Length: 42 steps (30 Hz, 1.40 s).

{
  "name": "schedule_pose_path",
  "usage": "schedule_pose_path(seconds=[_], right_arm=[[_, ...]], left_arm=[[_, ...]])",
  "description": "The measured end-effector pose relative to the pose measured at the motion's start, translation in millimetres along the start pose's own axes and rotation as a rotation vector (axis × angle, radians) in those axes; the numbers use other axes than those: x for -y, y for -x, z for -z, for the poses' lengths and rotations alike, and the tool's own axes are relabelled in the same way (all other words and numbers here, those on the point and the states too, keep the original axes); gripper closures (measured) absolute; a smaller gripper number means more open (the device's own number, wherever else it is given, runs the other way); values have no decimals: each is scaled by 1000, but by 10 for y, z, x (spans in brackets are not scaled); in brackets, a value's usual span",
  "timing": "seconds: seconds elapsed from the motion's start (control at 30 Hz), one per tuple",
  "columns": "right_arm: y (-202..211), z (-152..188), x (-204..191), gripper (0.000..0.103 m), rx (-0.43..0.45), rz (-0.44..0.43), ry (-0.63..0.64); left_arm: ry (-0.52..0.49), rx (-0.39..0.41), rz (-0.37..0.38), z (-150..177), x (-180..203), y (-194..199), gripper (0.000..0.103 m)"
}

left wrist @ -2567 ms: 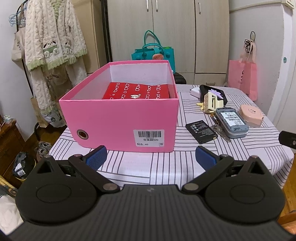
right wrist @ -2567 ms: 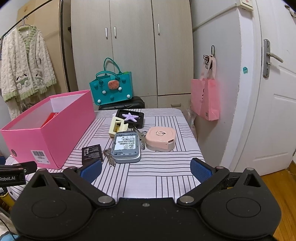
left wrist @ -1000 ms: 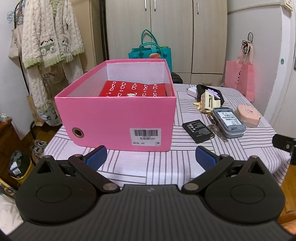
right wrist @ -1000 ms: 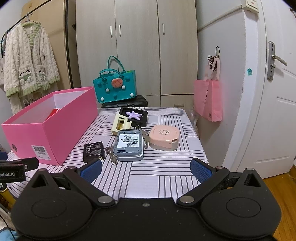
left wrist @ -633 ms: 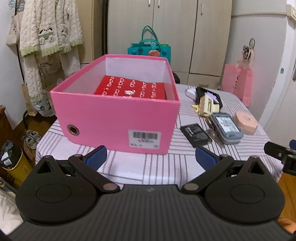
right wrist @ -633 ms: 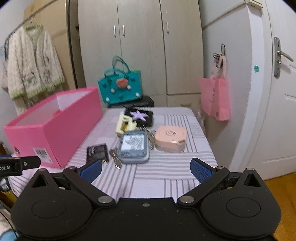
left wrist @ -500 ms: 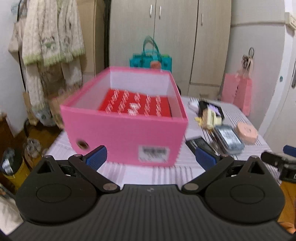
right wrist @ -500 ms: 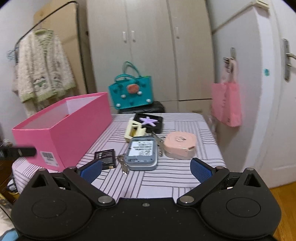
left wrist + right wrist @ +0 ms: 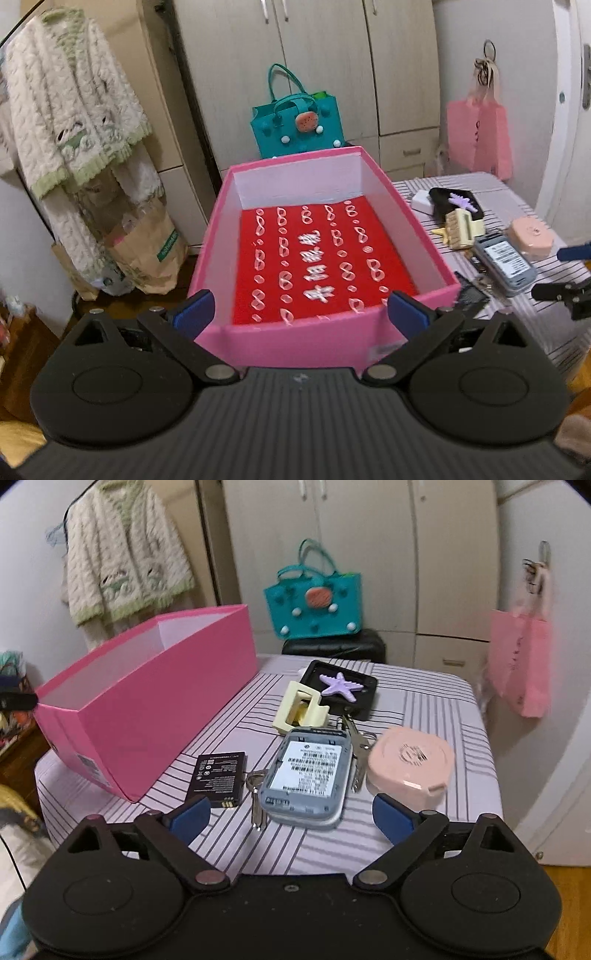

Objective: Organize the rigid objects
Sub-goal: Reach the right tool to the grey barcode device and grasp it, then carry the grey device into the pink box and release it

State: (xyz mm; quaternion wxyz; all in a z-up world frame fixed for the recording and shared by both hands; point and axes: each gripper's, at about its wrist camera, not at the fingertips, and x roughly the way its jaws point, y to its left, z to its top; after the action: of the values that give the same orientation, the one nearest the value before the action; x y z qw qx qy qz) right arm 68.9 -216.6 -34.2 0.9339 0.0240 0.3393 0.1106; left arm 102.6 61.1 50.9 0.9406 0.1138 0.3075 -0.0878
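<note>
Right wrist view: your right hand-held gripper [image 9: 291,814], spread and just narrowing with nothing between, nears the grey device [image 9: 306,775]; straddle its long sides, avoiding the keys [image 9: 255,794].

An open pink box [image 9: 332,347] stands on the striped table [image 9: 424,701], red patterned sheet [image 9: 317,258] lying inside. Beside it lie a black battery [image 9: 218,779], keys [image 9: 256,797], a grey device [image 9: 306,775], a pink case [image 9: 410,764] — flat, close together.

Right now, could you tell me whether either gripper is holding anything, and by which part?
Nothing is held. The left gripper hangs open over the pink box; the right gripper is open above the grey phone.
</note>
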Motion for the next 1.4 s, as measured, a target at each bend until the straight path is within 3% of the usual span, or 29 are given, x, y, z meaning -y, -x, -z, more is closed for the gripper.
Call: schedule_pose_path(seconds=[0.13,0.3,0.43,0.47,0.63,0.83,1.07,1.13,1.2,1.4], right_arm=[[-230,-143,10,13,-62,-1,23],[-527,-284,29,21,-135,33,17],[-704,-367,51,25,-198,65,-2],[-732,-378,60,31,-207,63,-2],[-821,-460,66,36,-248,65,7],[-890,-533,59,37,-272,61,15],[-797,-616,117,38,-271,34,23],[-774,-662,136,38,-265,7,15],[-793,-691,158,38,-269,-18,1],[-931,-674,110,38,-291,-26,3]], left_arm=[[17,-85,46,-210,-253,-199,4],[34,-201,0,-383,-566,-588,11],[13,-236,-48,-473,-777,-800,19],[12,-242,-62,-482,-833,-851,19],[3,-283,-83,-491,-1020,-1137,46],[-5,-298,2,-472,-1025,-1318,76],[-1,-304,14,-471,-1014,-1411,80],[18,-305,45,-464,-1032,-1419,94],[33,-306,68,-465,-1033,-1422,97],[27,-306,62,-454,-987,-1422,98]])
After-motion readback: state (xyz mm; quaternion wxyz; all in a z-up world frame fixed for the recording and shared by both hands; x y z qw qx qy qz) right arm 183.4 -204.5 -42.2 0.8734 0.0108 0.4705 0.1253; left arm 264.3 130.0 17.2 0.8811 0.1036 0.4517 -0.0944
